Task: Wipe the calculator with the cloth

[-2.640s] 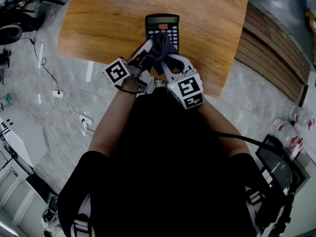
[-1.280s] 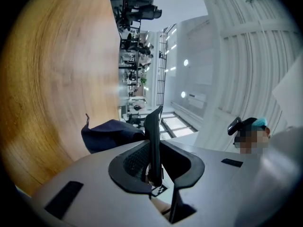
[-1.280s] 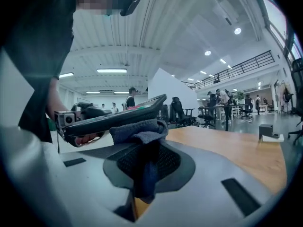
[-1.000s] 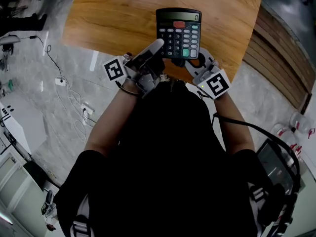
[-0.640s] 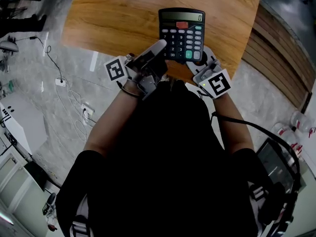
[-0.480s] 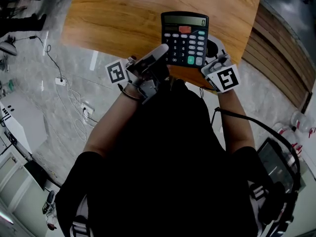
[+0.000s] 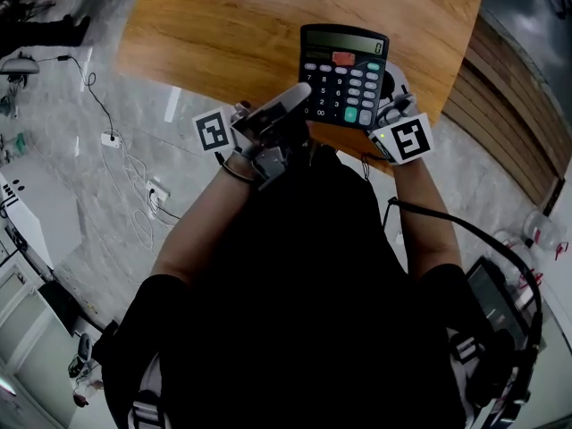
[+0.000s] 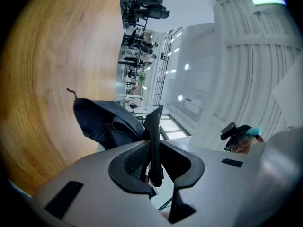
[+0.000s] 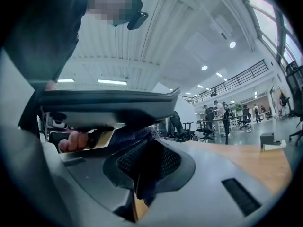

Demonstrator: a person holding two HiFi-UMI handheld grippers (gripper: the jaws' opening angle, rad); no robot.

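Left gripper: lower centre-left of the head view, rolled onto its side. Its jaws are clamped on the calculator's lower left corner. In its own view the thin black edge stands between the pads.

Calculator: upper centre of the head view, lifted clear of the table. The keys face us and the display is toward the top of the frame. Its long axis runs top to bottom, leaning slightly.

Cloth: dark blue and bunched on the table side of the calculator, so it sits beneath the calculator's back. We cannot pick it out in the head view.

Right gripper: just right of the calculator, with its tips tucked under the right edge. Its jaws are closed on a fold of the cloth. In its own view the calculator's slab passes above them.

Contact: the cloth appears to reach the underside, but we cannot tell whether it presses.

Key relation: the cloth lies below the calculator while the keypad faces up. We judge the back is the side within reach now. For the keys, the right gripper would bring the cloth round the right edge and stroke along the long axis, while the left gripper holds the corner steady.
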